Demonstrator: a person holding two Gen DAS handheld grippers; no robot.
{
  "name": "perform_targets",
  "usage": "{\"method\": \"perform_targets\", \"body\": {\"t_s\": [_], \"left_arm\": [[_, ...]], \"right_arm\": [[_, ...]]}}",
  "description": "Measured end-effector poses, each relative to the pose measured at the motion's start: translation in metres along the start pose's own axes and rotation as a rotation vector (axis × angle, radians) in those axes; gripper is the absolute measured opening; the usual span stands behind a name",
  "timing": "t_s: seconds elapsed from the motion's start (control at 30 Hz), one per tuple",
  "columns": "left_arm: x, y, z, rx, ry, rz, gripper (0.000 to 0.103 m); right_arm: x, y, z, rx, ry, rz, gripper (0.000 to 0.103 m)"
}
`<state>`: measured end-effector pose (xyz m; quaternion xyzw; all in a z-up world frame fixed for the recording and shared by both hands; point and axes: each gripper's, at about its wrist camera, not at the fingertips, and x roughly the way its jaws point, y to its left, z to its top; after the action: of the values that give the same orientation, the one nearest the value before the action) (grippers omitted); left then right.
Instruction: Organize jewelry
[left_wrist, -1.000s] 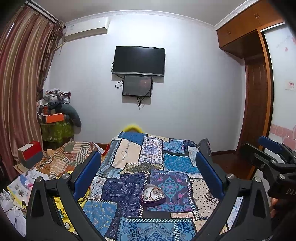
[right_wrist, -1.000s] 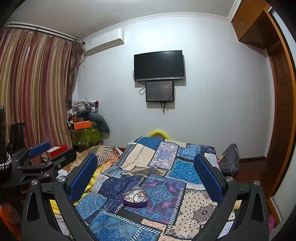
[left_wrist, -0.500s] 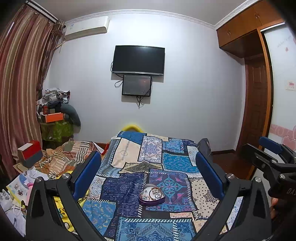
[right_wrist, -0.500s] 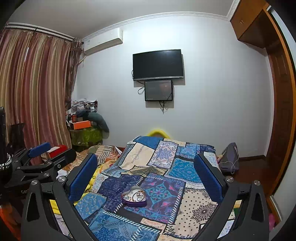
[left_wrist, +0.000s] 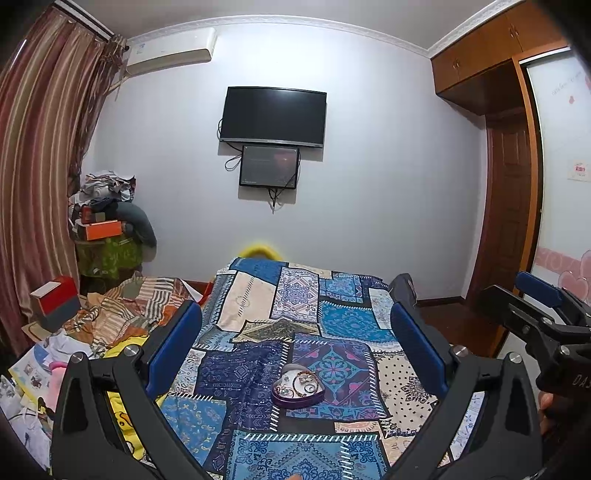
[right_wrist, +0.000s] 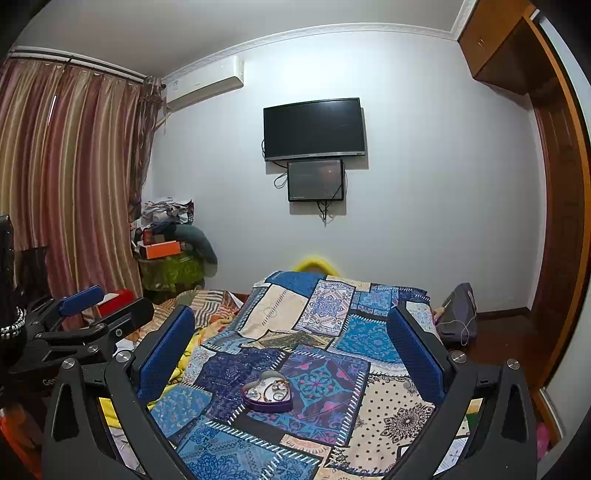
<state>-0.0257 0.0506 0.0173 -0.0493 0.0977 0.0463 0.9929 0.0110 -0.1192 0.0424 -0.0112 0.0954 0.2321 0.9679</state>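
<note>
Left wrist view gives us the bedroom first: a pale wall (left_wrist: 369, 184) carries a dark television (left_wrist: 272, 116) with a smaller screen (left_wrist: 269, 167) mounted just under it, and an air conditioner (left_wrist: 170, 47) sits high near the striped curtains (left_wrist: 40, 155). A wooden wardrobe (left_wrist: 498, 74) fills the right side.

Below that we see the bed, covered by a blue patchwork quilt (left_wrist: 258, 369). To its left lies a striped blanket (left_wrist: 140, 302), and beyond it a heap of clothes and boxes (left_wrist: 105, 218) stands in the corner, with a red and grey box (left_wrist: 55, 302) nearer to us.

Our left gripper (left_wrist: 294, 343) hangs above the quilt with its blue-padded fingers spread wide apart, nothing between them. Our right gripper (right_wrist: 291, 345) is held the same way in its own view, fingers well apart and bare. Each gripper also shows at the edge of the other's view, left (right_wrist: 99, 317) and right (left_wrist: 532, 306).

On the quilt, near the middle and well clear of both grippers, rests a purple heart-shaped jewelry box (left_wrist: 297, 386), open on top. In the right wrist view the box (right_wrist: 267, 394) lies toward the left finger. Inside we make out rings and a bangle-like jewelry (left_wrist: 301, 382) on a pale lining; the single pieces are too small for us to tell apart.
</note>
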Motion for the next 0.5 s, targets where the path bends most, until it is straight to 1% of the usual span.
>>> {"method": "perform_targets", "body": {"t_s": [0.5], "left_arm": [[0.0015, -0.002, 0.0, 0.004, 0.004, -0.02, 0.102]], "right_arm": [[0.0005, 0.0007, -0.0006, -0.001, 0.003, -0.003, 0.103]]}}
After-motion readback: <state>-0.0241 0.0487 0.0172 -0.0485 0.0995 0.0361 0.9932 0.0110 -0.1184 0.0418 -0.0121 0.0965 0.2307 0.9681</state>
